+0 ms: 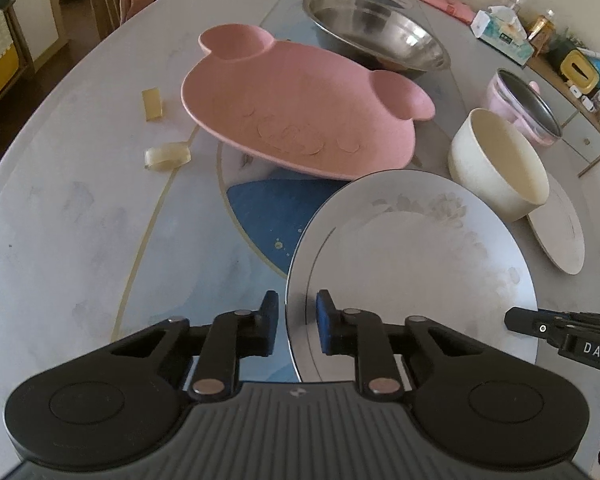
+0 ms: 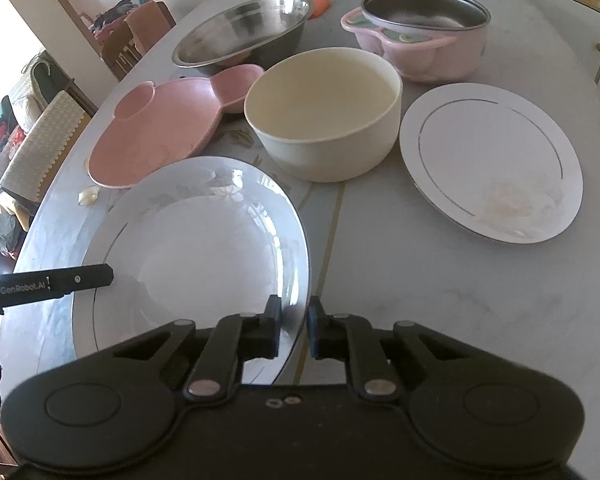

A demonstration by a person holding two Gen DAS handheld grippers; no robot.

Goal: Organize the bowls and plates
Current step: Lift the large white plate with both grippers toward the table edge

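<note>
A white plate with a silver ring [image 1: 416, 264] [image 2: 196, 256] lies at the near edge of the table. My left gripper [image 1: 297, 322] straddles its left rim, jaws slightly apart. My right gripper [image 2: 294, 326] straddles its right rim, jaws slightly apart. Neither visibly clamps the rim. Behind the plate are a pink bear-shaped plate [image 1: 300, 108] [image 2: 160, 136], a cream bowl [image 1: 500, 160] [image 2: 324, 112] and a second white plate [image 1: 560, 228] [image 2: 492, 164]. The other gripper shows in each view: the right one [image 1: 512, 320], the left one [image 2: 108, 274].
A steel basin [image 1: 376, 28] [image 2: 244, 28] and a pink pot with a steel liner [image 1: 524, 104] [image 2: 424, 32] stand farther back. Small yellowish bits [image 1: 167, 155] lie left of the pink plate. A tissue box [image 1: 504, 36] and clutter sit on a sideboard; chairs [image 2: 48, 140] line the left.
</note>
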